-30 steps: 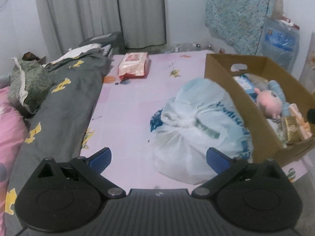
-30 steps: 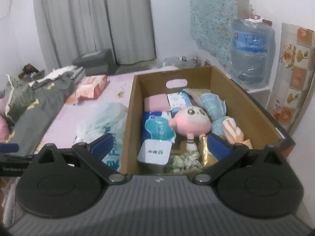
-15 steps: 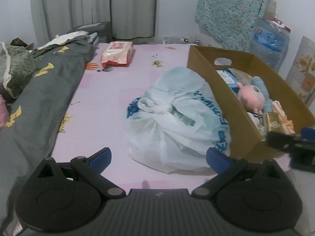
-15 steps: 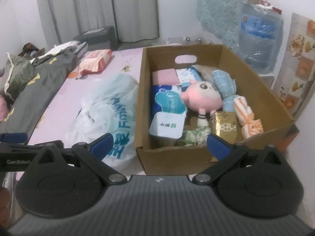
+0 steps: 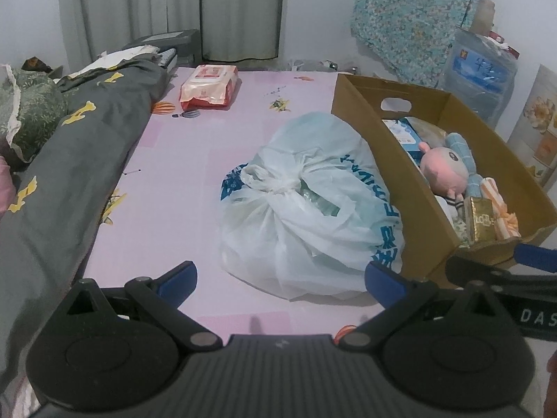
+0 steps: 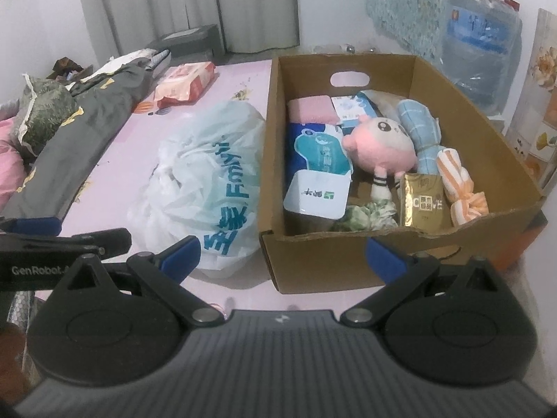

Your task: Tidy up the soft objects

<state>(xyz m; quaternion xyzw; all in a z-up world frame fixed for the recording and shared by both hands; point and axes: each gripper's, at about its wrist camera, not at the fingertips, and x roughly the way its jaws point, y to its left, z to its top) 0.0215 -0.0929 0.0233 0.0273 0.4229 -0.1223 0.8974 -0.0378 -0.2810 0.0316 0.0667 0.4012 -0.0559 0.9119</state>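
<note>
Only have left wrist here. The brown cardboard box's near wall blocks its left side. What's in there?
Observer: Right wrist shows a white container with a green label, front left in the brown cardboard box.
Operator: Behind it?
Observer: A blue and teal soft pack, then a folded pink towel at the back wall.
Operator: Right gripper holding anything?
Observer: No, the right gripper is open and empty, short of the box.
</note>
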